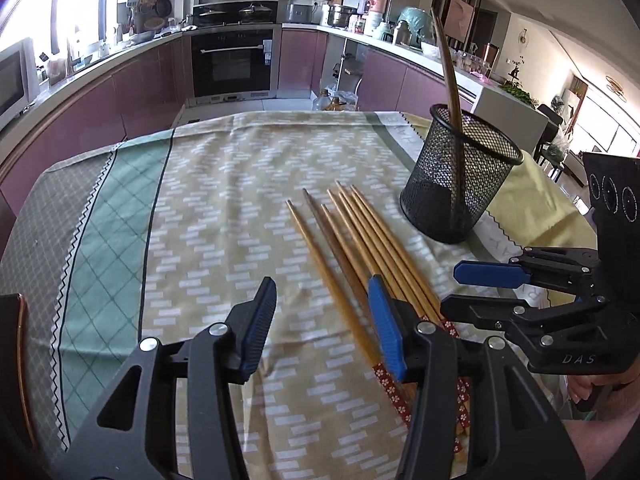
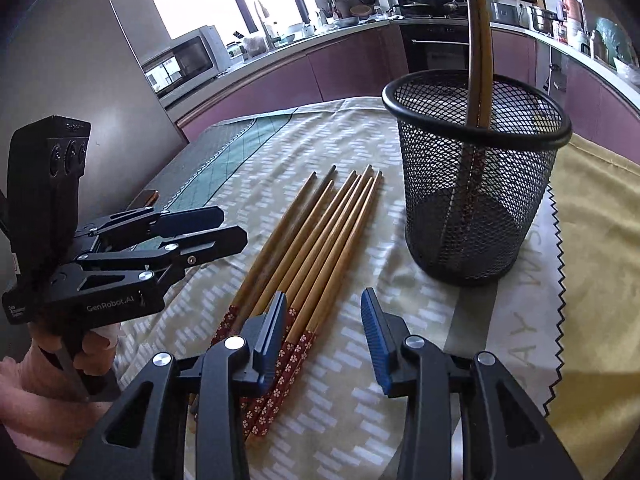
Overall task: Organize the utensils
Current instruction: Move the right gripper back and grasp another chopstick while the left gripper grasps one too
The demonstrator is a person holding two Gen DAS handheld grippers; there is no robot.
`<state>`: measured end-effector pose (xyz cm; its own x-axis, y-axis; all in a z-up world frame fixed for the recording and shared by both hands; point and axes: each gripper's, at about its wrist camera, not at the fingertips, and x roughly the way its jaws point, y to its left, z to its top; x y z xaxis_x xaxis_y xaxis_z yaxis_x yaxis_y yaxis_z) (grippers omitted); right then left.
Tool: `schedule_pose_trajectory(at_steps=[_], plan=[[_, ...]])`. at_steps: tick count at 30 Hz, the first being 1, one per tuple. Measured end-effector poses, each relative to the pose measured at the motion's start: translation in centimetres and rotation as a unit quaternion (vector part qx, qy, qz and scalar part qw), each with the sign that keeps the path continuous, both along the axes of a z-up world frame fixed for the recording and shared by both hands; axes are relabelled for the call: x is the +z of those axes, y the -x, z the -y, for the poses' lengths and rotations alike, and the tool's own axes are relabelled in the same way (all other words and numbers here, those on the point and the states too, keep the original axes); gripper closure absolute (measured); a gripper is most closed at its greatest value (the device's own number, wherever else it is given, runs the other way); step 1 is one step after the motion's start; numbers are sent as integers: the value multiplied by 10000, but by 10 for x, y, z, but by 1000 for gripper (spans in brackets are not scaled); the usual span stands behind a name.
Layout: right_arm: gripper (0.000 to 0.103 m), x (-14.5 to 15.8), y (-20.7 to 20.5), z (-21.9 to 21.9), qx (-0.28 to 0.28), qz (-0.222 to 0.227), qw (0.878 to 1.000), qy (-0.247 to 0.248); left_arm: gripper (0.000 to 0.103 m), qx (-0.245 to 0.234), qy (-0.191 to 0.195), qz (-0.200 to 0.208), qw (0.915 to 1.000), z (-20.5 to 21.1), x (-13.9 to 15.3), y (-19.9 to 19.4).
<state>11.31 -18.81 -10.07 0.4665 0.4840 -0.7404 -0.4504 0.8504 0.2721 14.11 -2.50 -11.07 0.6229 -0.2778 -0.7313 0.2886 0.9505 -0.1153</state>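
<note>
Chopsticks [image 1: 352, 240] are being left loose in a fanned row on the tablecloth [image 1: 224, 184], tips pointing away, their red flower-patterned ends lying beneath the fingers. Two more chopsticks [image 2: 478, 40] are being held upright in the black mesh cup [image 2: 476, 184], which is standing just beyond and to the right of the row.

The left gripper [image 1: 322, 322] is being held tilted downward over the row, its jaws parted and gripping nothing; its right blue pad [image 1: 384, 332] is hanging over the middle sticks. The right gripper [image 2: 324, 334] is being held likewise, jaws apart and empty, its left pad [image 2: 272, 332] over the patterned ends. Each handle is being clasped by a hand [image 2: 96, 344].

Purple kitchen cabinets [image 1: 132, 92], an oven [image 1: 234, 60] and a microwave [image 2: 188, 56] are being shown beyond the table.
</note>
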Motion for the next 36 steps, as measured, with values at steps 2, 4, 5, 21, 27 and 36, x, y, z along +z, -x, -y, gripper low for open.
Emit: schedule_pose_trajectory(at_steps=[2,4,5,21,27,36], plan=[[66,-4,2,-2,-56,31,9999,102,56,-14,2,-56,10000,2,-5,3],[66,-6,2,-2,-100,35,9999,128,55,-40,29,-91,9999,4,-7,4],[67,-6,2,-1,-124,41,9998,146,55,-46,35,-102,9999,5,-8,5],[70,-7,3,-7,-239,127,9983,509,57,-61,-101,-260,9996,16,-18,1],[70,-7,2,-6,-266,133,9976,627,59,-90,-165,-251,9995,18,-19,0],[71,-8,0,-10,-265,187,9963,800,67,-93,-271,-299,9991,17,-20,-1]])
